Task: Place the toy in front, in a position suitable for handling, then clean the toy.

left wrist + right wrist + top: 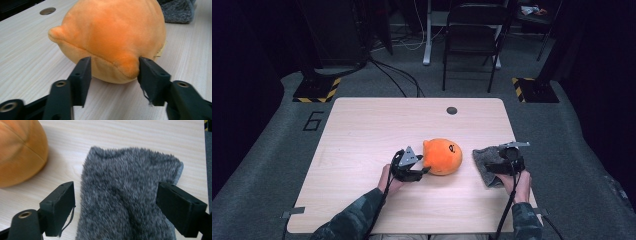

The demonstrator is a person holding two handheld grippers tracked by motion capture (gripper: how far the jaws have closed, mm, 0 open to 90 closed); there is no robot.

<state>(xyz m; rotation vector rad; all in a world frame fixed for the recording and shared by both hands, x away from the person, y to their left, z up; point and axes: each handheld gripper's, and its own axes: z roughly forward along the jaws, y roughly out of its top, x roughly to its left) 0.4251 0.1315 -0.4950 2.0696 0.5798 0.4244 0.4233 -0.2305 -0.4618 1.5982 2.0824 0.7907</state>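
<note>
An orange round plush toy (442, 156) lies near the middle of the light wooden table (362, 130). My left gripper (424, 167) comes at it from its left. In the left gripper view the left gripper (114, 67) stands open, its jaws on either side of a small bump on the plush (112, 32) low on its seam, without squeezing it. A grey furry cloth (486, 160) lies to the plush's right. My right gripper (504, 155) hovers over it. The right gripper (115, 195) is open, jaws wide on both sides of the cloth (125, 195), with the plush (20, 150) at the upper left.
A round cable hole (452, 110) sits near the table's far edge. A dark folding chair (472, 30) stands on the floor beyond the table. The table's right edge runs close to the cloth. In the left gripper view the cloth (177, 10) lies behind the plush.
</note>
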